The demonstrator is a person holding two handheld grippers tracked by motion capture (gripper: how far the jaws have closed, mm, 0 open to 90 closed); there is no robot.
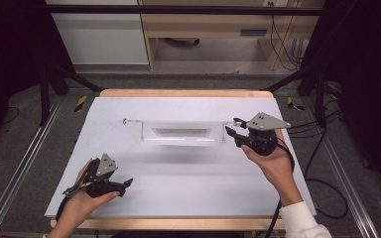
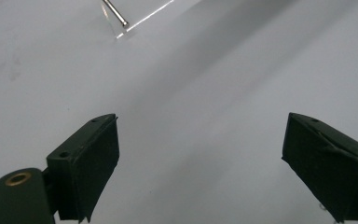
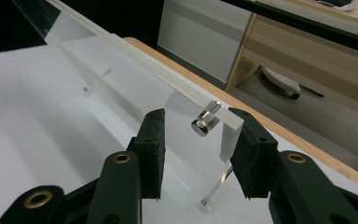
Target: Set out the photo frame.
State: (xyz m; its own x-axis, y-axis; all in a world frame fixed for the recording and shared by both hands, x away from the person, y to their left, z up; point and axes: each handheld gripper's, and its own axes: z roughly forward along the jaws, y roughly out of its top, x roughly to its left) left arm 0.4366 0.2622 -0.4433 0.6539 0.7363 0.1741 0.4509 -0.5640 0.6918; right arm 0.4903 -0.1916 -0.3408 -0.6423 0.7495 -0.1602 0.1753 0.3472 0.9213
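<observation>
A clear acrylic stand (image 1: 181, 131) sits on the white table (image 1: 178, 183), toward its far half, with a thin top rail running across and small metal standoffs at its ends. It serves as the landmark here.

The right gripper (image 1: 234, 128) is at the stand's right end. In the right gripper view its jaws are partly spread, one on each side of the rail's end and the standoff (image 3: 206, 119) there, not touching either as far as can be seen.

The left gripper (image 1: 125, 185) rests well short of the stand, nearer the person, jaws wide apart over bare table; the stand's left end (image 2: 116, 13) shows far ahead of it.

The likely risk is in the closing: the acrylic is thin, smooth and light, so a pinch on one end alone could make the stand pivot, slide or tip, since nothing steadies its other end.
</observation>
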